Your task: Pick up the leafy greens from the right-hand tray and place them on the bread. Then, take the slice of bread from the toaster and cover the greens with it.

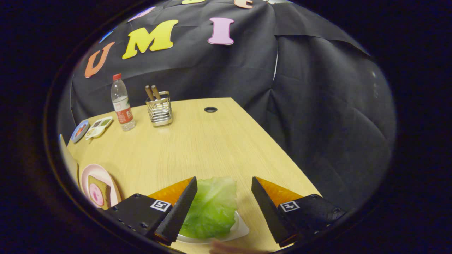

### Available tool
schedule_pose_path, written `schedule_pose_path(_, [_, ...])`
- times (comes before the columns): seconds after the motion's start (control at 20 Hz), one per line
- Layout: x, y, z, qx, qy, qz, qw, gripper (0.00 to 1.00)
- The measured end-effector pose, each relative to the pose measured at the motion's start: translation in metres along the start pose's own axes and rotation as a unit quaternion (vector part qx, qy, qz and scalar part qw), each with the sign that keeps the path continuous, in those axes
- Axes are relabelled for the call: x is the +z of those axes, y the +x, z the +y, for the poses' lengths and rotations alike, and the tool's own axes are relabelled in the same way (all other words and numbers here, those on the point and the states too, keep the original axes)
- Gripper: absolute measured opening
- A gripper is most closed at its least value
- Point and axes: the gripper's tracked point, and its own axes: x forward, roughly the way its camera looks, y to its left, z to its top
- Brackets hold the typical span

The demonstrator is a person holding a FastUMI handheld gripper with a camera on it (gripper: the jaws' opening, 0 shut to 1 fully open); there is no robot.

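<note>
The leafy greens (213,206) lie as one pale green leaf on a white tray (241,230), right between my fingers and a little toward the left one. My gripper (224,187) stands open above the leaf, its two black ribbed fingers wide apart and touching nothing. Off beyond the left finger sits a pink plate (84,176) with a slice of bread (100,192) on it, topped with a round pink slice.
At the far side of the wooden table (197,148) stand a water bottle (122,104) with a red cap and a metal utensil holder (159,109). A small divided dish (99,126) and a blue plate (79,130) lie beside them. The table's right edge runs close to my right finger.
</note>
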Motion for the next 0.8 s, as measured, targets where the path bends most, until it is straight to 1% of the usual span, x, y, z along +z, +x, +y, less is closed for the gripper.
schedule_pose_path(0.2, [-0.019,0.018,-0.004,0.001,0.011,0.035,0.999,0.95])
schedule_pose_path(0.25, [-0.023,0.019,-0.005,0.003,0.017,0.045,0.999,0.93])
schedule_pose_path(0.3, [-0.024,0.019,-0.003,0.007,0.021,0.052,0.998,0.84])
schedule_pose_path(0.4, [-0.018,0.016,0.003,0.015,0.028,0.045,0.998,0.67])
schedule_pose_path(0.55, [-0.017,0.015,0.002,0.005,0.011,0.043,0.999,0.33])
schedule_pose_path(0.6, [-0.018,0.015,0.006,0.013,0.013,0.048,0.999,0.15])
schedule_pose_path(0.65, [-0.02,0.012,0.013,0.024,0.015,0.054,0.998,0.05])
schedule_pose_path(0.7, [-0.022,0.012,0.016,0.028,0.007,0.053,0.998,0.04])
schedule_pose_path(0.75, [-0.022,0.011,0.012,0.019,-0.007,0.051,0.999,0.04])
schedule_pose_path(0.8, [-0.02,0.008,0.01,0.013,-0.013,0.041,0.999,0.0])
